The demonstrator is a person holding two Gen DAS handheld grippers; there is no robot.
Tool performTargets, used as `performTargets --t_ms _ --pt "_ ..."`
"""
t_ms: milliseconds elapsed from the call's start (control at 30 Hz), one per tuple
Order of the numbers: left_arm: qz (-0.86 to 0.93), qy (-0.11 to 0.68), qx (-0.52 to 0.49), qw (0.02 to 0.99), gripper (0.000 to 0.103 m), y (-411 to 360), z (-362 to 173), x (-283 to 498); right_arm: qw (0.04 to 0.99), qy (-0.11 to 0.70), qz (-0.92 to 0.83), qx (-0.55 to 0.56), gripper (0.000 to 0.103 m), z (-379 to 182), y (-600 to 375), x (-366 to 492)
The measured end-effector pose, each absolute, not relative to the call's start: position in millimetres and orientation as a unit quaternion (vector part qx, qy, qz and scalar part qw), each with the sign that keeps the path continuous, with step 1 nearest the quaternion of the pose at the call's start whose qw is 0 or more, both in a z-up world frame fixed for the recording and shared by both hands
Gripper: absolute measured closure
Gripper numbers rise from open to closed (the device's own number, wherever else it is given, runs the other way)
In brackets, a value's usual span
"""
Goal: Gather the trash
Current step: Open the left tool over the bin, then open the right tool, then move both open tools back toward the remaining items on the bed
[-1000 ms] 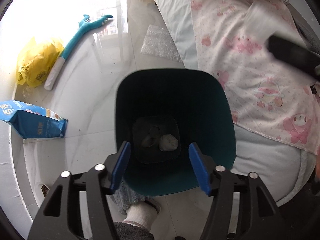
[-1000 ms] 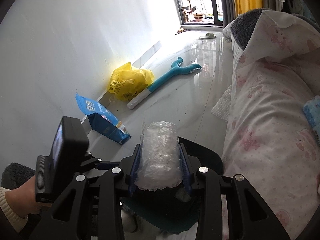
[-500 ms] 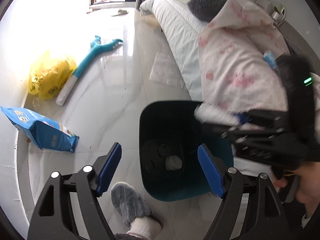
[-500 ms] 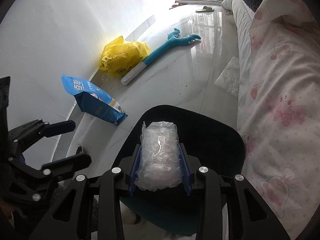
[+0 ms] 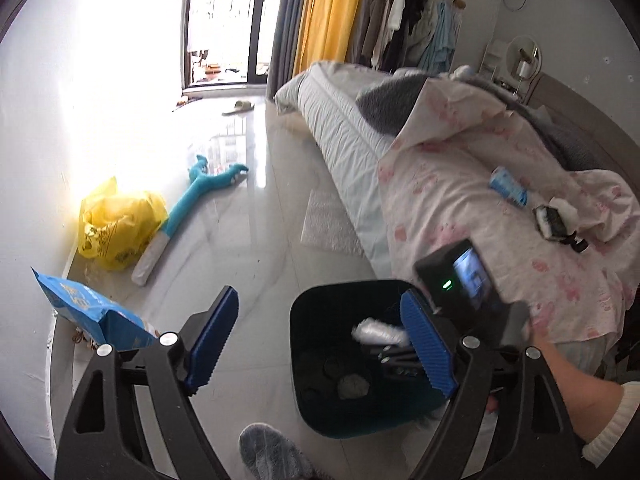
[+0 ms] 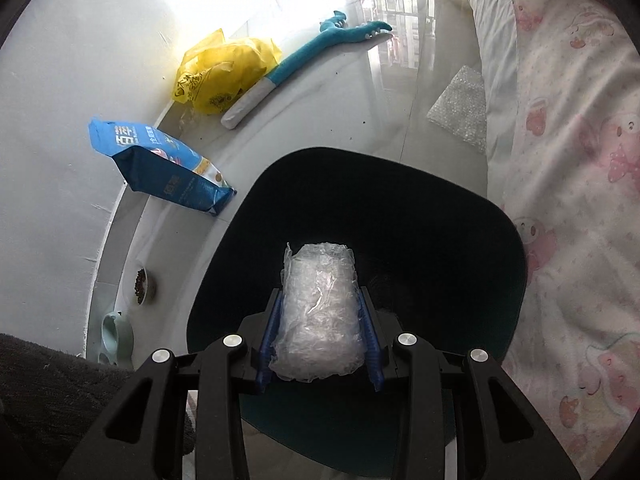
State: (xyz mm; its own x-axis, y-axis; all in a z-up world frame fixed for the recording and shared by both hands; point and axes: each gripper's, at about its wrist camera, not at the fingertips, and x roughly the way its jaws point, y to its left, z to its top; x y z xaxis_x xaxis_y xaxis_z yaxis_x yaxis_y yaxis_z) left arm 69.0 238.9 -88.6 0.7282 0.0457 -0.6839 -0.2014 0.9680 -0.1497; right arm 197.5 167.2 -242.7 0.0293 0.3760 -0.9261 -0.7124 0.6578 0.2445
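Right claw (image 6: 318,344) pitched steeply down over the teal bin (image 6: 504,248), blue pads pinching a crumpled clear plastic wrap (image 6: 318,320) whose far end hangs above the bin's dark interior. Left claw (image 5: 320,354) angled down less steeply, jaws spread wide with nothing between them, having just been opening; it sits off the bin's near-left side. In the left view the hand (image 5: 560,384) carrying the right claw reaches in from the right, white cuff at the wrist. Bin stands on the floor (image 5: 248,248) against the bed (image 5: 460,184). Further out along the wall: blue bag (image 6: 160,164), yellow bag (image 6: 224,72), teal plush toy (image 6: 320,46).
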Motion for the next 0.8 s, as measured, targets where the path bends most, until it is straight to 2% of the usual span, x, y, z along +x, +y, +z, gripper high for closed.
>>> performTargets --t_ms 233,333,400,600,800 --pt "0.065 0.318 -0.071 0.943 0.017 224.6 -59.9 60.3 0.692 0.595 0.373 -0.169 0.065 -260.9 166.3 192.8" --pt "0.064 0.297 -0.053 0.951 0.015 217.1 -49.2 56.1 0.692 0.595 0.364 -0.184 0.057 -260.5 164.0 190.5" --pt "0.061 0.285 -0.045 0.955 0.013 211.9 -43.8 54.4 0.695 0.593 0.36 -0.192 0.049 -258.5 162.1 188.8" --pt "0.047 0.258 -0.023 0.965 0.011 193.3 -28.5 52.4 0.707 0.576 0.37 -0.177 0.039 -236.3 154.4 188.6" --pt "0.039 0.241 -0.024 0.969 0.011 182.2 -16.9 53.7 0.73 0.541 0.388 -0.153 0.034 -199.1 139.4 188.2"
